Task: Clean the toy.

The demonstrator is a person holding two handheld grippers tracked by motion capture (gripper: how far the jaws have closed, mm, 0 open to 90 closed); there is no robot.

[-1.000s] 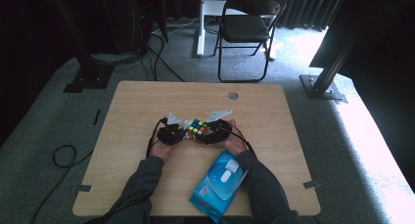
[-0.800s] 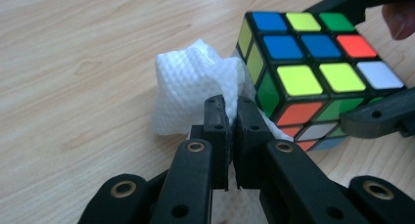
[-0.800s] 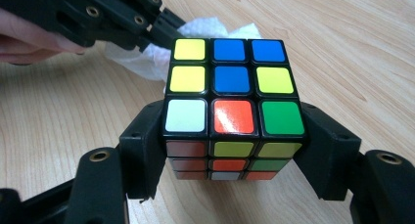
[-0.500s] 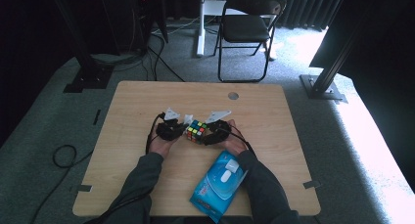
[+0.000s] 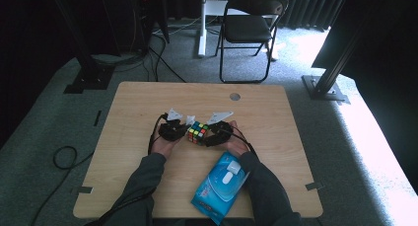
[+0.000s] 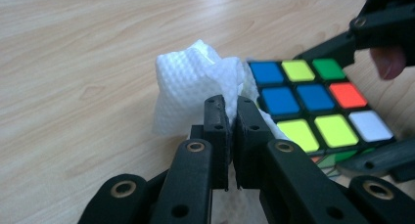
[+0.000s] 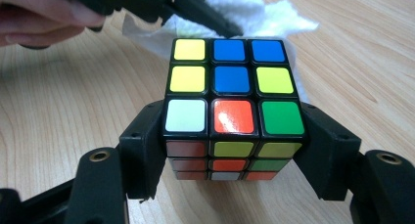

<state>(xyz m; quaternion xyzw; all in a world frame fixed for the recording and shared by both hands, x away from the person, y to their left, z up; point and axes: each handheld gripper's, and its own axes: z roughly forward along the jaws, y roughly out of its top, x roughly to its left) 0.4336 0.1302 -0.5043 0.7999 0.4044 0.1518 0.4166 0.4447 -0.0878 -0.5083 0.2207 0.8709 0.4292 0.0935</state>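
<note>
Table: pale wood-grain top with rounded corners; a small round hole near its far edge; it stands on grey carpet.
Puzzle cube: at the middle of the table, resting on the wood; top face shows yellow, blue, white, red and green squares; clamped on two opposite sides by the jaws of the right gripper.
White tissue: crumpled, pressed against the cube's side and lying on the table; a fold of it is pinched between the closed jaws of the left gripper.
Blue wipes pack: flat on the table near the front edge, just beside the person's right sleeve, apart from the cube.
Room: black folding chair beyond the table; white post beside it; dark stand bases at left and at right; loose cable on the carpet; dark curtains behind; bright daylight on the floor at right.
</note>
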